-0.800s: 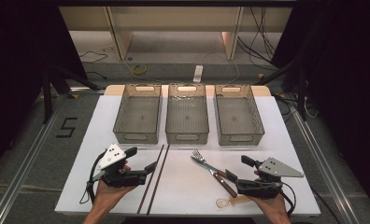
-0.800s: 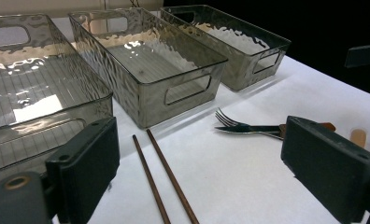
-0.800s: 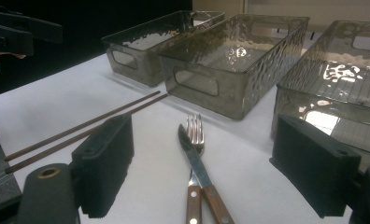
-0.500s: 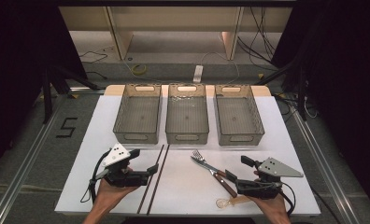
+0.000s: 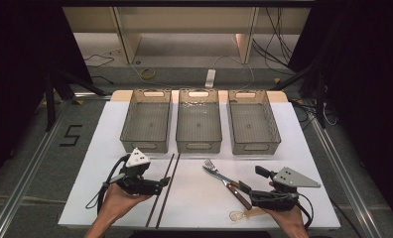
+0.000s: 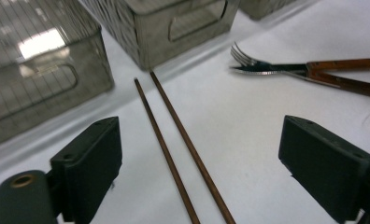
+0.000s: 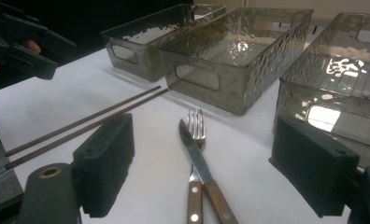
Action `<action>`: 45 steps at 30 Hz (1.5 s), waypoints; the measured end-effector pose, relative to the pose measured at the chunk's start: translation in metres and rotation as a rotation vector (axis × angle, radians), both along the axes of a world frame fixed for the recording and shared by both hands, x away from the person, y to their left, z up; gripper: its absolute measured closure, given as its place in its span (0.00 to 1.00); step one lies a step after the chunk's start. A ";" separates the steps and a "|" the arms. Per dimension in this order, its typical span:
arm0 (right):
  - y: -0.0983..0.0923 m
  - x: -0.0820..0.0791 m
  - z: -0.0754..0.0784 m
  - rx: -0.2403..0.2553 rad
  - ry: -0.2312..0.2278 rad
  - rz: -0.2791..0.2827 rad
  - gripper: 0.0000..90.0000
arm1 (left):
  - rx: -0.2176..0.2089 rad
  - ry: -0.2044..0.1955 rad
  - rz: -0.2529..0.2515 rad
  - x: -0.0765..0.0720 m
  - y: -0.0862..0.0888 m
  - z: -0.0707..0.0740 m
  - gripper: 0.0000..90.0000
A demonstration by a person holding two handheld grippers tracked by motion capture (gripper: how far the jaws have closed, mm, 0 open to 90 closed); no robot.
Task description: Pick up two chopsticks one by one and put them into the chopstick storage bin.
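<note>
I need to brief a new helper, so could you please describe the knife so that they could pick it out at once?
Start from the three clear bins in a row on the white table. Just in front of the gap between the middle and right bins, cutlery lies near the right gripper. The knife lies across the fork, both wooden-handled; it alone has a flat pointed blade, not tines.

The table (image 5: 110, 148) has a plain white top. The three bins (image 5: 198, 126) near its far edge are of smoky grey see-through plastic with a fine grid pattern on the walls. The two chopsticks (image 5: 163, 186) are dark brown. The fork (image 5: 213, 166) and the knife (image 5: 217, 175) have silver metal parts and reddish-brown wooden handles with small pale rivets. Near the front edge lies a spoon (image 5: 245, 215) of pale amber see-through colour. The left gripper (image 5: 152, 184) is black with a white plate on top; the right gripper (image 5: 254, 194) is black with a light grey plate
</note>
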State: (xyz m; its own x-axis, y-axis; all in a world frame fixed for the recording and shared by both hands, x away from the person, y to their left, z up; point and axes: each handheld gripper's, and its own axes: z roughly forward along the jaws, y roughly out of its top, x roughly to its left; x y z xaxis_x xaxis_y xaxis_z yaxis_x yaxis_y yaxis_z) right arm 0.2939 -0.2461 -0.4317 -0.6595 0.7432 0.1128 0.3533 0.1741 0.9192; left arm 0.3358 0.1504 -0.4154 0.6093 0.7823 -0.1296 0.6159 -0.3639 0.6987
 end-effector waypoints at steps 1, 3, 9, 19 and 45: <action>0.000 0.000 0.000 0.001 0.002 0.001 0.24 | 0.032 0.031 -0.003 0.003 -0.001 0.000 0.18; 0.000 0.000 0.000 0.000 0.001 0.001 0.24 | 0.080 0.075 0.002 0.007 -0.004 -0.001 0.19; 0.000 -0.001 0.000 0.005 -0.004 0.003 0.25 | 0.197 0.194 0.012 0.014 -0.013 -0.006 0.27; 0.001 -0.001 0.001 0.002 -0.001 0.009 0.25 | 0.331 0.310 -0.015 0.024 -0.018 -0.025 0.41; 0.003 -0.001 0.000 -0.020 0.008 0.025 0.25 | 0.399 0.412 -0.078 0.023 -0.029 -0.045 0.71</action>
